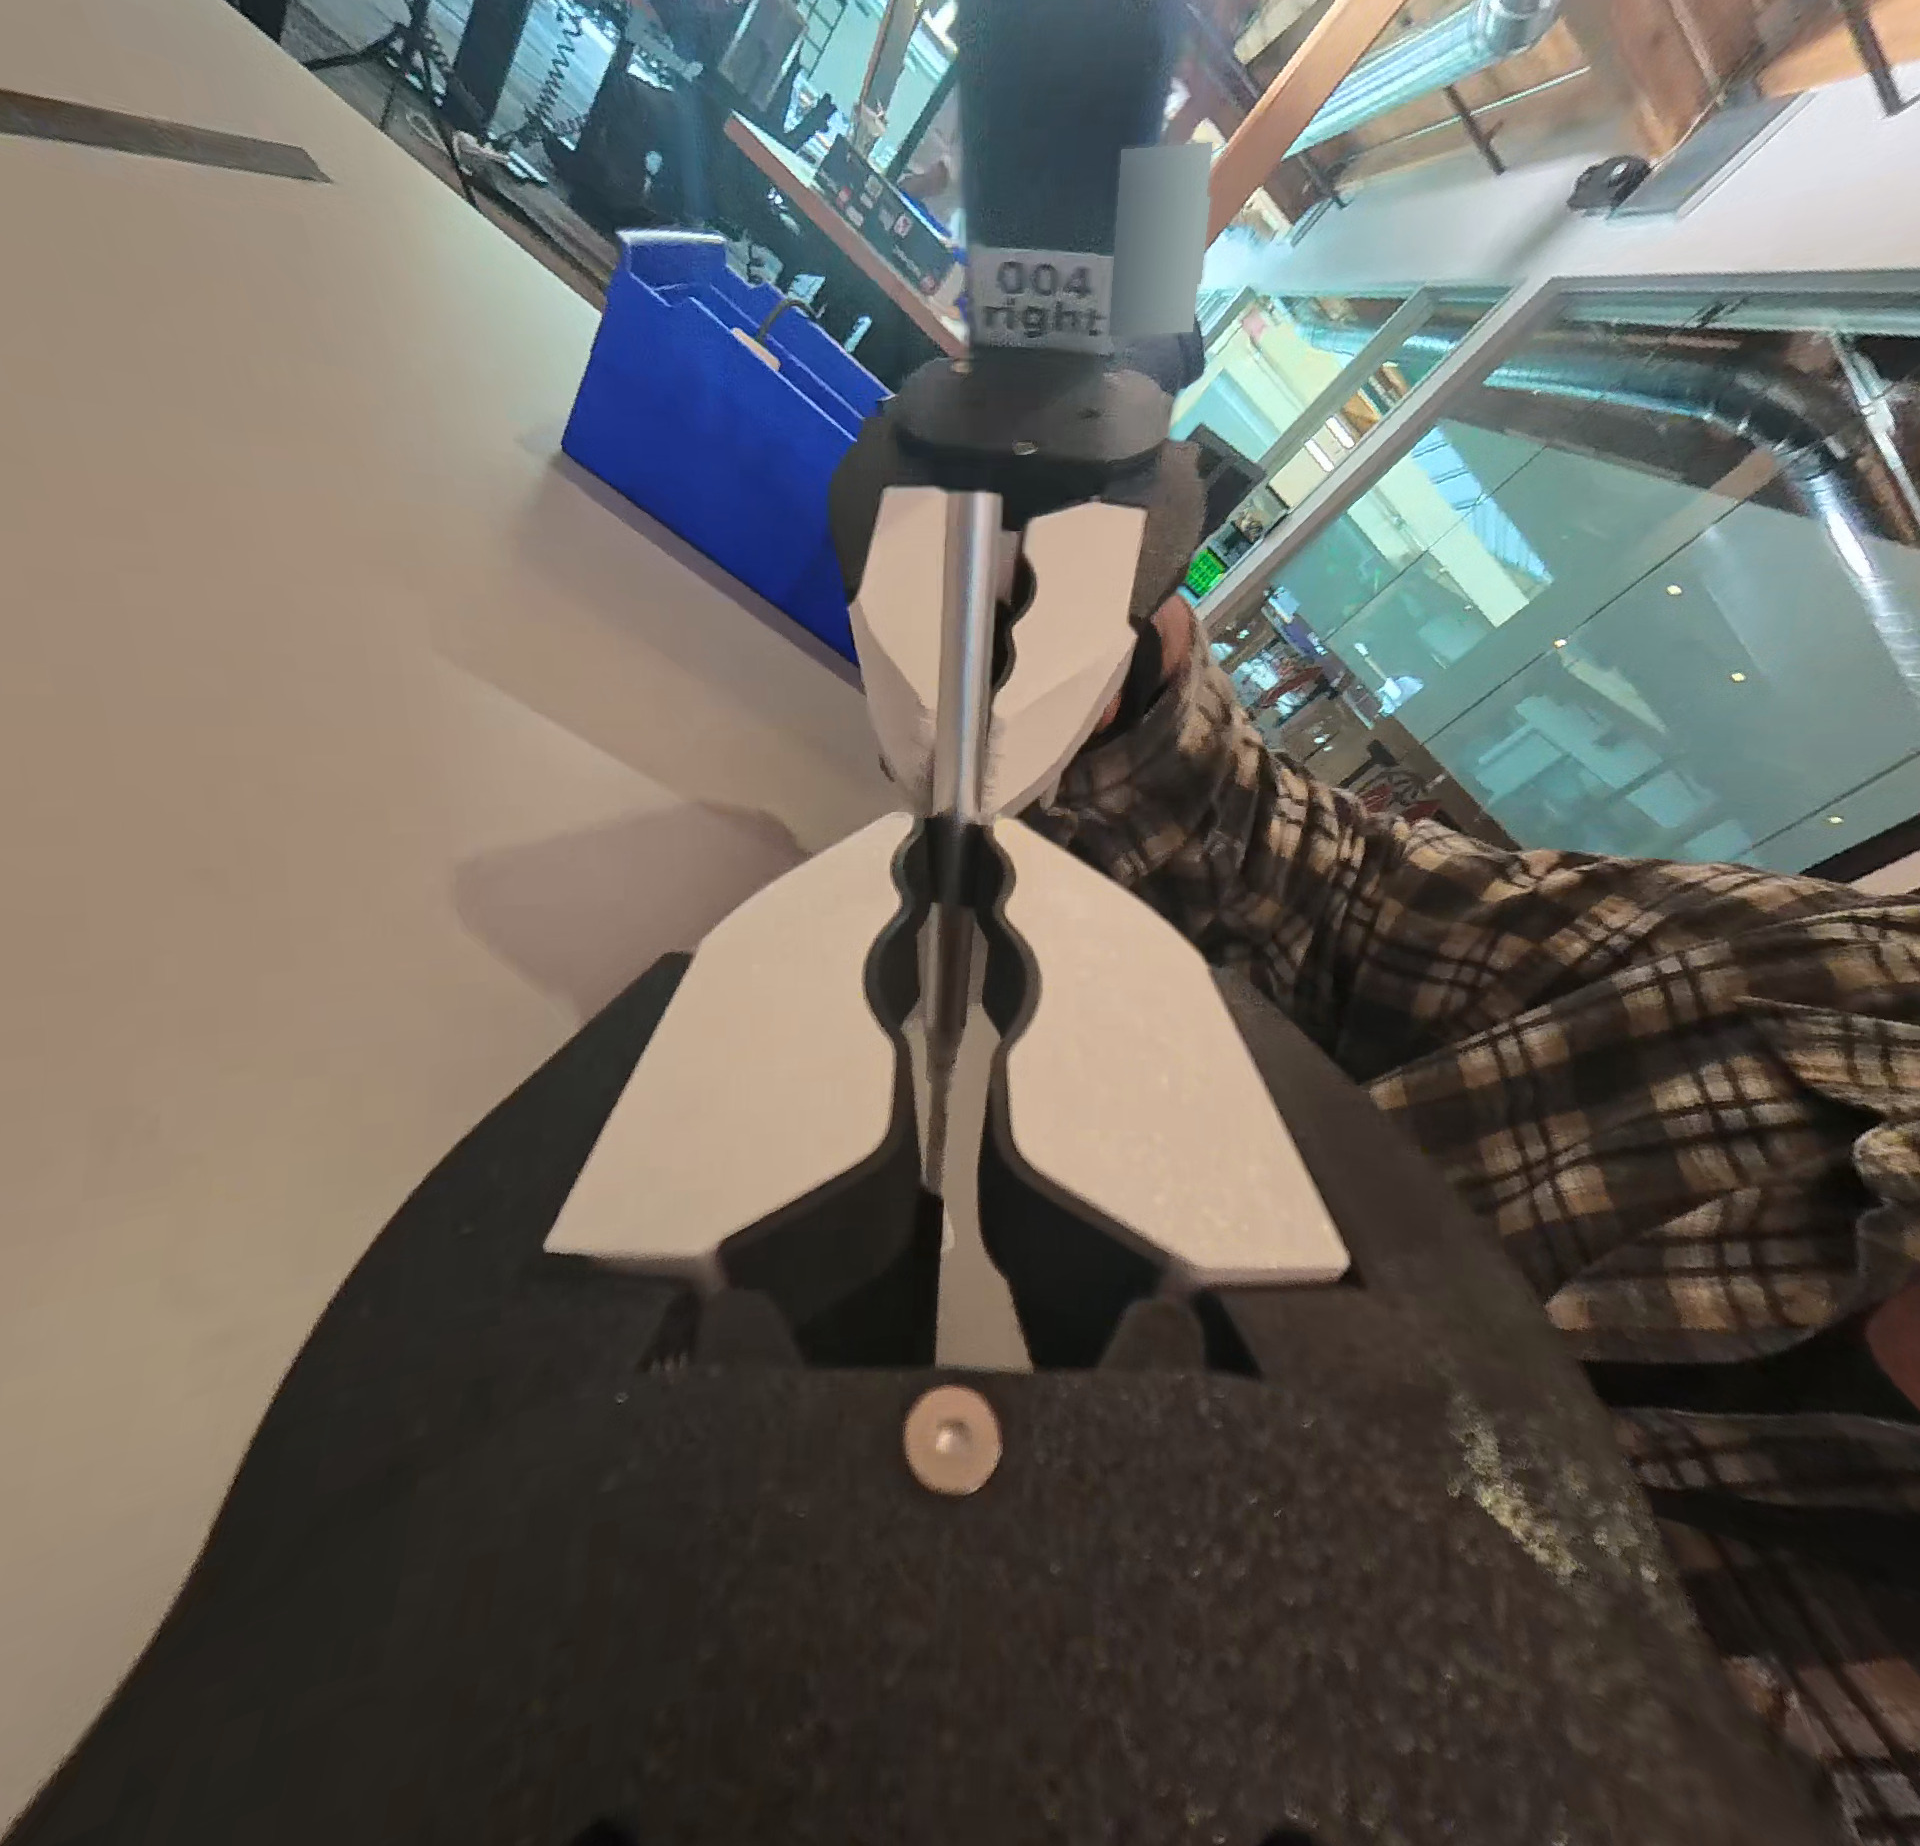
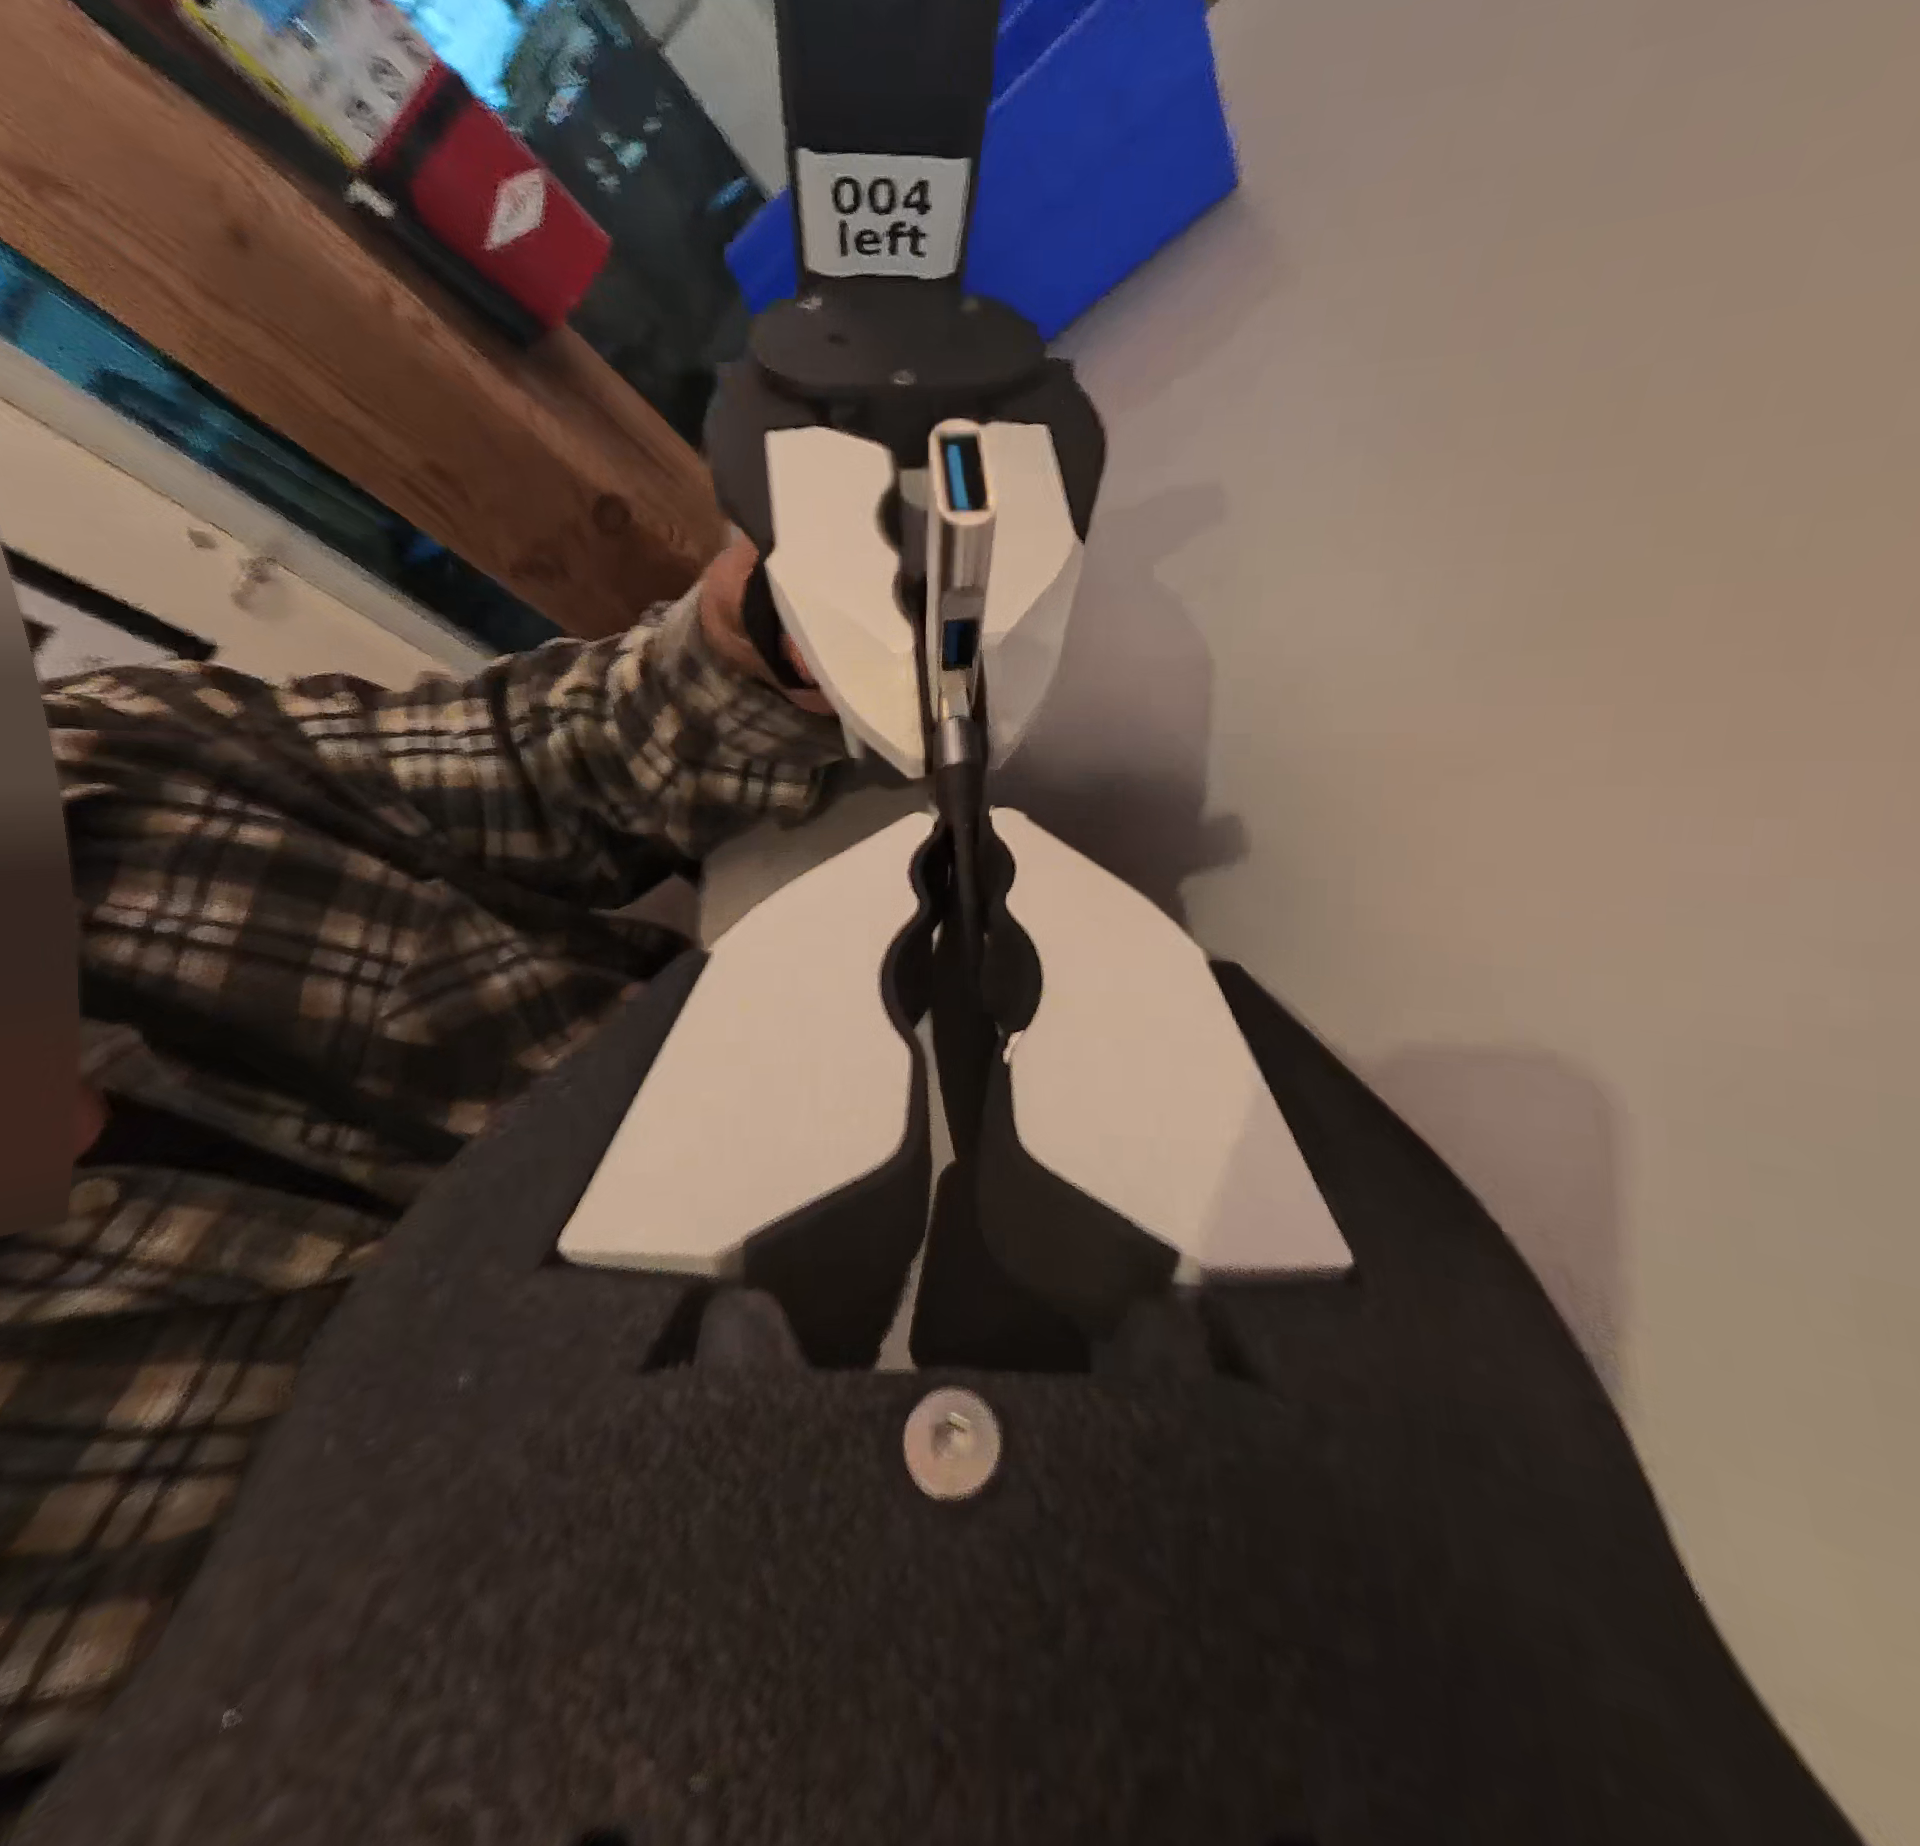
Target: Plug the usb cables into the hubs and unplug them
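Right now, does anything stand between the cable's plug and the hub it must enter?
Nothing visible does. The right fingers are shut on the black cable, and its silver plug already meets the silver hub with no gap. The left fingers pinch the hub's other end.

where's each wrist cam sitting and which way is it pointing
Left wrist view: on the left gripper, facing the right gripper; plaid sleeve shows.
Right wrist view: on the right gripper clamping a black cable, facing the left gripper and silver hub; sleeve shows.
Shared: both grippers, blue bin, white table.
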A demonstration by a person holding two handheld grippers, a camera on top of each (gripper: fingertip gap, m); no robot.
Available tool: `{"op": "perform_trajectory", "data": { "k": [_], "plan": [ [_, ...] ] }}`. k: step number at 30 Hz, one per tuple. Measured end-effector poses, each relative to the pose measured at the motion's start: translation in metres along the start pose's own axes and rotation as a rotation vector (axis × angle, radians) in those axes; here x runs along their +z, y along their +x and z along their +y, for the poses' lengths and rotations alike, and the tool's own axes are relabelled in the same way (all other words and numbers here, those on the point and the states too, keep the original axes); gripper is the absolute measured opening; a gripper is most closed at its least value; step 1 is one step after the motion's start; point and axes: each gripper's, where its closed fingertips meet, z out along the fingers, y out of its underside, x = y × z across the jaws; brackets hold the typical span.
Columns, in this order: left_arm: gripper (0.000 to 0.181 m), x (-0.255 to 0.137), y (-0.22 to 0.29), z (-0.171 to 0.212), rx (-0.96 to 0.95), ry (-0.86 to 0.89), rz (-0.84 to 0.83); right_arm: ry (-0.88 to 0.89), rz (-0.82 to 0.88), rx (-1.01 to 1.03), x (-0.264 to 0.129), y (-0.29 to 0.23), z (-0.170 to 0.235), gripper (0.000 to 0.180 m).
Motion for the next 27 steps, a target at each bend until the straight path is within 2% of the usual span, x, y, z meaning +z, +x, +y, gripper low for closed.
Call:
{"op": "perform_trajectory", "data": {
  "k": [2, 5, 7, 8, 10, 12, 15, 18, 22, 27],
  "plan": [
    [0.007, 0.003, 0.000, 0.002, -0.005, 0.008, -0.002, -0.044, -0.035, 0.018, -0.003, -0.001, 0.006, 0.004],
    [0.007, -0.009, -0.001, -0.020, -0.013, 0.146, -0.002, -0.004, 0.142, -0.119, -0.005, 0.005, -0.008, 0.003],
    [0.006, -0.059, -0.010, -0.056, -0.076, 0.408, 0.008, 0.142, 0.358, -0.187, -0.028, 0.024, -0.026, 0.004],
    [0.006, -0.084, -0.018, -0.064, -0.093, 0.482, -0.009, 0.240, 0.331, -0.133, -0.042, 0.024, -0.030, 0.003],
    [0.006, -0.100, -0.025, -0.062, -0.092, 0.479, -0.026, 0.293, 0.258, -0.026, -0.056, 0.027, -0.023, 0.004],
    [0.006, -0.091, -0.014, -0.060, -0.053, 0.441, 0.026, 0.275, 0.255, -0.021, -0.059, 0.028, -0.016, 0.004],
    [0.006, -0.068, -0.003, -0.052, 0.048, 0.331, 0.019, 0.228, 0.291, -0.059, -0.074, 0.017, -0.015, 0.004],
    [0.006, -0.055, 0.010, -0.044, 0.089, 0.277, 0.062, 0.254, 0.368, -0.075, -0.118, 0.005, -0.026, 0.004],
    [0.006, -0.049, 0.013, -0.037, 0.096, 0.242, 0.078, 0.274, 0.569, -0.095, -0.203, -0.004, -0.035, 0.004],
    [0.006, -0.047, 0.006, -0.034, 0.015, 0.257, 0.102, 0.239, 0.816, -0.082, -0.298, -0.017, -0.018, 0.004]
  ]
}}
